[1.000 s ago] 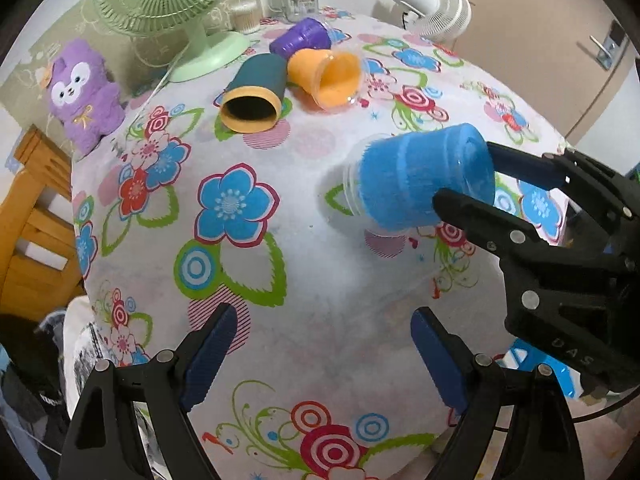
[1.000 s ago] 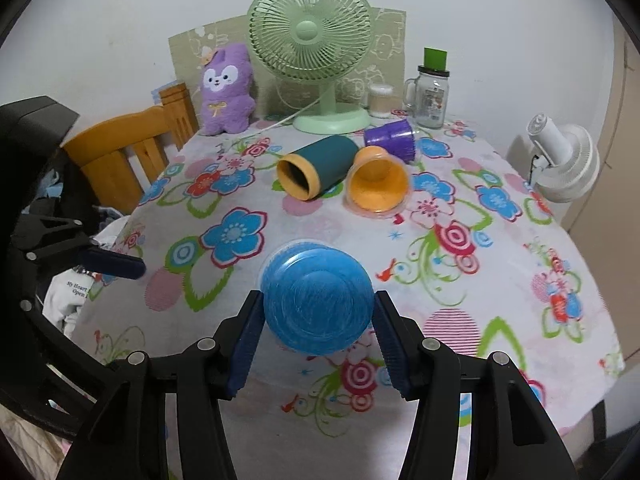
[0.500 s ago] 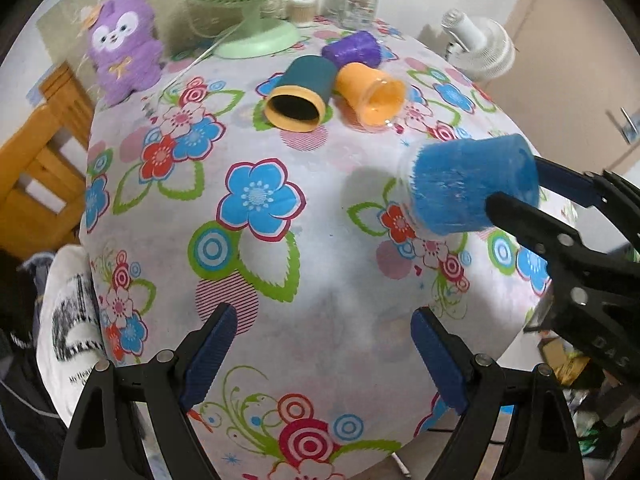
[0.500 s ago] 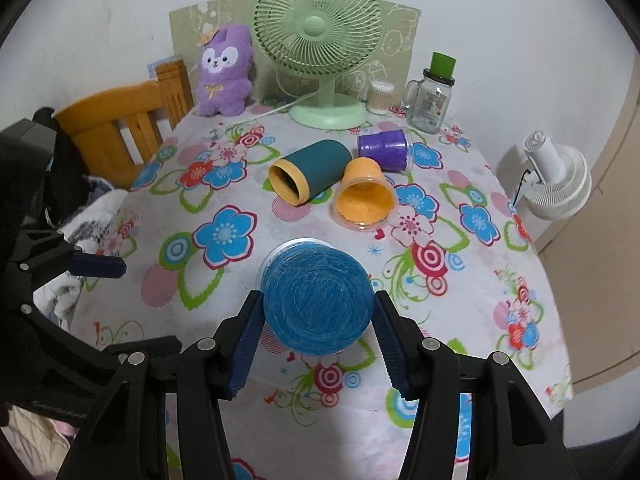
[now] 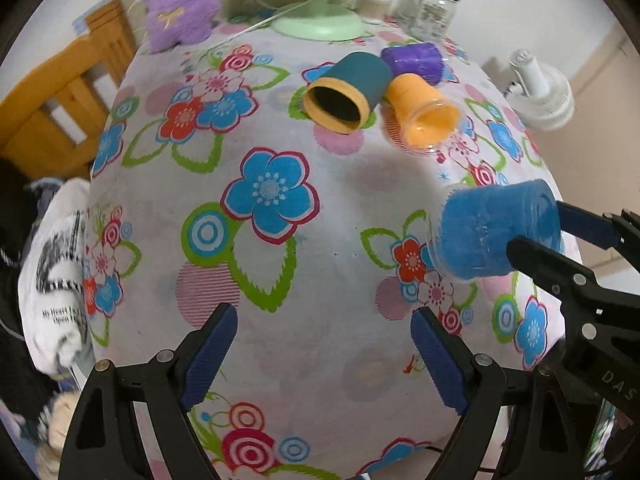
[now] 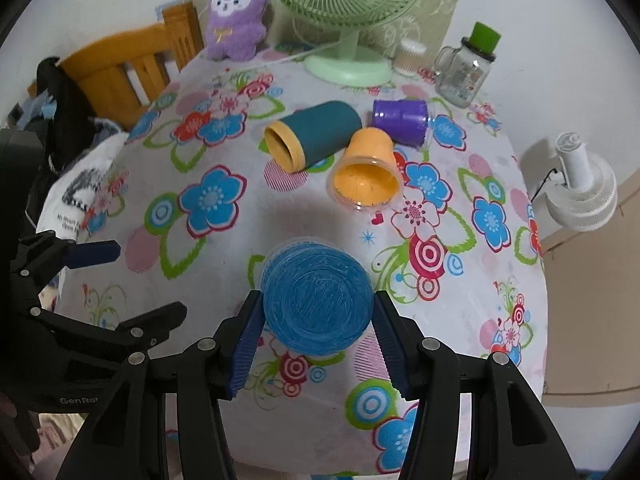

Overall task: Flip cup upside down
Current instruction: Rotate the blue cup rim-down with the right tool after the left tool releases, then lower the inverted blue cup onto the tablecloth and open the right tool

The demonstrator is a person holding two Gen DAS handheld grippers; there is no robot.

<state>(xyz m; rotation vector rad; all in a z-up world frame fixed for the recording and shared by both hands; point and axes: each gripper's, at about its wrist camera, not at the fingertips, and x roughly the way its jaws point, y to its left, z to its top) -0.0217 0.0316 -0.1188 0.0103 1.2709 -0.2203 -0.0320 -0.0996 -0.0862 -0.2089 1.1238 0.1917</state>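
While the left tool (image 5: 324, 354) gapes empty, right tool (image 6: 318, 344) clamps blue cup (image 6: 318, 300).

Blue cup (image 6: 318, 307), teal cup (image 6: 320, 133), orange cup (image 6: 367, 172), flowered tablecloth (image 5: 280, 216), seemingly purple plush (image 6: 236, 12)

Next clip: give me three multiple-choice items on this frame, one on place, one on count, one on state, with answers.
1. The blue plastic cup is:
A. on the cloth
B. between the right tongs
C. beside the fan

2. Cups lying on the floral tablecloth:
A. one
B. three
C. five

3. The left tongs are:
A. open, empty
B. shut on a cup
C. shut, empty

Answers:
1 B, both pads press its sides.
2 B, teal cup, orange cup, purple cup.
3 A, wide gap, nothing between.
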